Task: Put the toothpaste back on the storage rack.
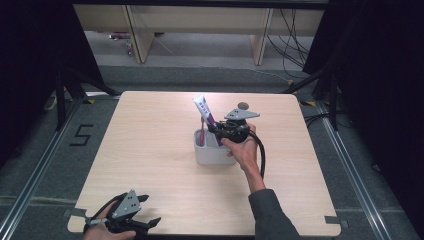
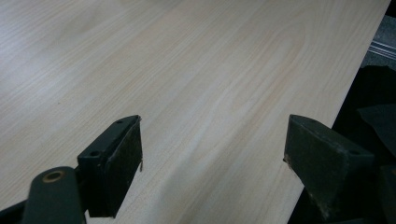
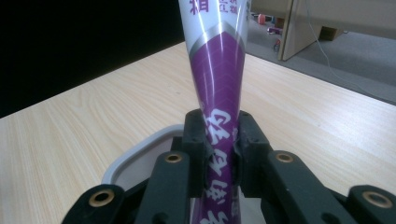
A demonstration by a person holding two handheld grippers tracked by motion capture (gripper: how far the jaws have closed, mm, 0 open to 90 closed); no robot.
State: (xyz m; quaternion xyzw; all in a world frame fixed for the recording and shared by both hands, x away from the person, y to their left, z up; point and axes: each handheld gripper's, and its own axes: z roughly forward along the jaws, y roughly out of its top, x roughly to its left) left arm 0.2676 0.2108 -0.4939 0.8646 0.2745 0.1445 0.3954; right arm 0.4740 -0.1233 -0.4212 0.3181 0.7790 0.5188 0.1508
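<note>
The table [image 1: 150, 165] is mostly bare wood, with a white holder [image 1: 214, 154] parked near the middle – probably so it can be reached from either side. A purple-and-white tube [image 3: 218, 84] is stood upright in the holder's right part, clamped low on its body by the right tongs [image 3: 219, 154], jaws pressed against both sides; it looks like it's being set in or pulled out, which one can't be told. A red handle [image 1: 202, 131] is tucked in the left compartment, likely a toothbrush, too small to be sure. The left tongs [image 2: 212, 154] are held wide apart over the near left table edge, nothing between them – seemingly just parked. The tube's bottom end is hidden inside the holder.
</note>
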